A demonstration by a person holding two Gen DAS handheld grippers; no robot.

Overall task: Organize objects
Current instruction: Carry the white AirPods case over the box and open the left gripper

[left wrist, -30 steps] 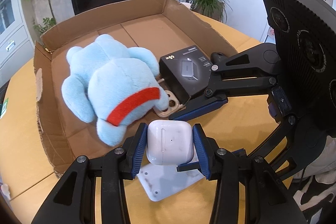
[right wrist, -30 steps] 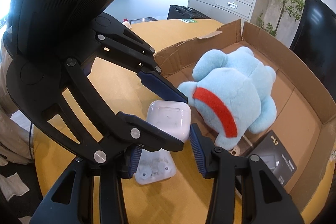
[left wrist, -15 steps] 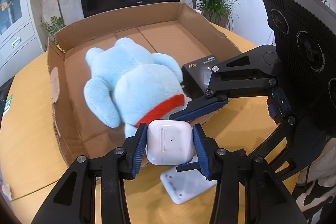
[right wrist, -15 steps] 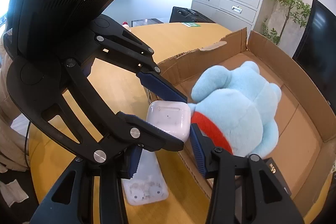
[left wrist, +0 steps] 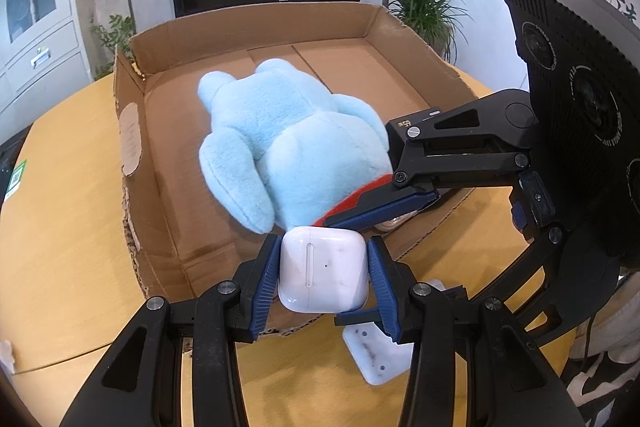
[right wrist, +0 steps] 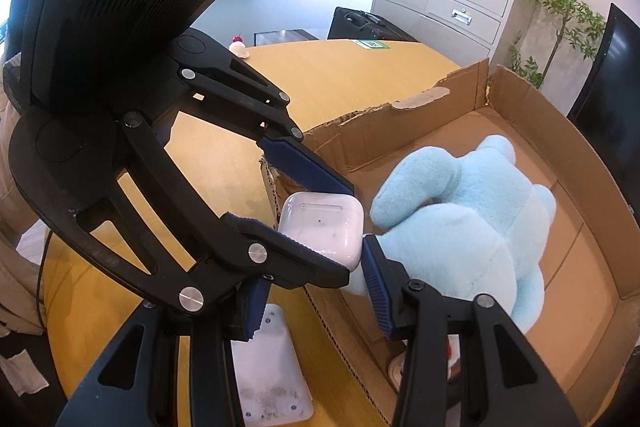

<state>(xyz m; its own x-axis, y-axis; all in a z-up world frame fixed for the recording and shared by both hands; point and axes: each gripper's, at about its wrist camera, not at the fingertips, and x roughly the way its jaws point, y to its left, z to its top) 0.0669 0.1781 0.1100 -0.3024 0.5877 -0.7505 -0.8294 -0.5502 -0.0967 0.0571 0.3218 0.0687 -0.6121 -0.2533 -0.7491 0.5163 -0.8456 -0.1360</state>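
Earbud case (left wrist: 323, 270) clamped between left tongs (left wrist: 322, 281), above box (left wrist: 132, 147) edge.

Left gripper (left wrist: 323, 277): both blue pads clamped on sides of white earbud case (left wrist: 323, 274), held above near edge of cardboard box (left wrist: 132, 131). Right gripper (right wrist: 316, 281): jaws spread wide, flanking that case from the side, not clamping.

Bright, even indoor daylight, sharp focus
Fisheye bending and dark corner vignette in both views; soft glare on the earbud case (left wrist: 323, 270), faint shadows
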